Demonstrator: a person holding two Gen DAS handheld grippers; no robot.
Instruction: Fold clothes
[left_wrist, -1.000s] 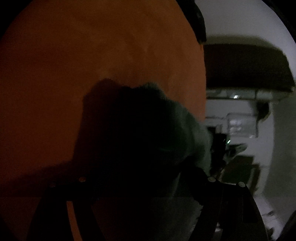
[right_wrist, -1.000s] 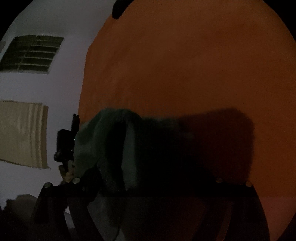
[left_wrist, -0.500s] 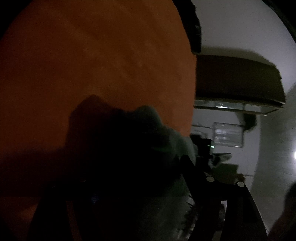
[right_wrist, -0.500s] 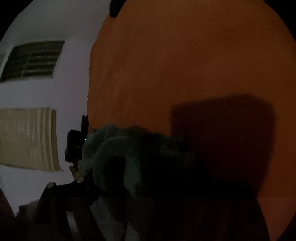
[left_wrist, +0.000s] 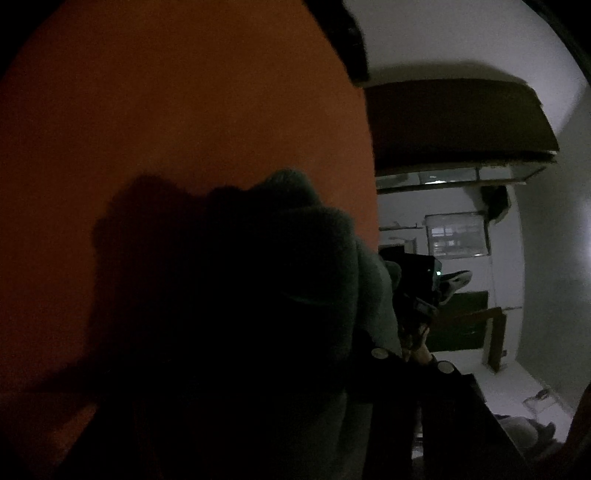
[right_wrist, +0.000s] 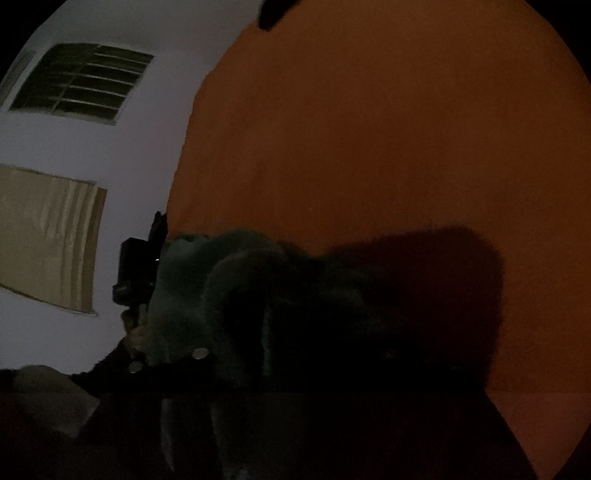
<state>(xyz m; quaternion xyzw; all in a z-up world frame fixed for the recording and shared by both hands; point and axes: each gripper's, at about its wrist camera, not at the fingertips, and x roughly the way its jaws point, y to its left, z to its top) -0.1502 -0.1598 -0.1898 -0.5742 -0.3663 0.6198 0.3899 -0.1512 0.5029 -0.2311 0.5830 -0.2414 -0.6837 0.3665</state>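
Garment (left_wrist: 317, 258): dark green, fleecy, bunched; recorded at lower centre of both views, stretched between the two grippers over an orange surface (left_wrist: 184, 110). Left gripper (left_wrist: 280, 387) and right gripper (right_wrist: 295, 369): buried in cloth and shadow; grip could not be determined. Neither was seen to be nearer.

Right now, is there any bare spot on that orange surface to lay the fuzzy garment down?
Yes. The orange surface looks bare above and beyond the bunched grey-green garment, out to its edge by the pale wall. It is crowded low in both views, where the garment and its shadow sit at the tools; too dark there to judge.
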